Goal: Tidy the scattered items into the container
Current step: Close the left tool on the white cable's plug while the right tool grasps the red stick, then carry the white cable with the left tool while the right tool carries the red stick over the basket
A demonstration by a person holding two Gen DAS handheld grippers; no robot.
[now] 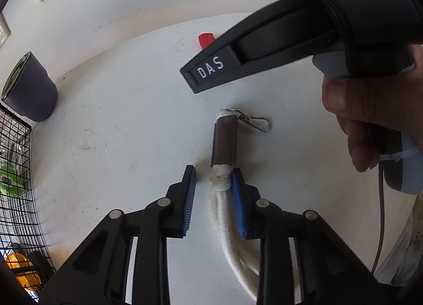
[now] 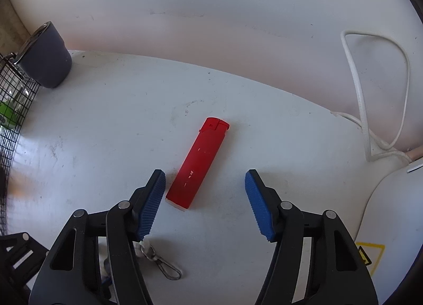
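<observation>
Blue-padded left gripper (image 1: 214, 175) spread moderately, straddling the white rope lanyard (image 1: 224, 199) at its knot; right pad touches the rope, left pad apart from it. Lanyard: brown leather sleeve (image 1: 224, 144), metal snap clip (image 1: 257, 122) at far end, flat on white table (image 1: 119, 120). Right gripper (image 2: 205, 181) spread wide, low over the table; red lighter (image 2: 198, 165) lies between its pads, nearer the left one, contact unclear. Right gripper's body crosses above the lanyard in the left view. Black wire basket (image 1: 15, 173) at far left, dark cup (image 1: 31, 88) behind it. White cable (image 2: 364, 93) against wall.
</observation>
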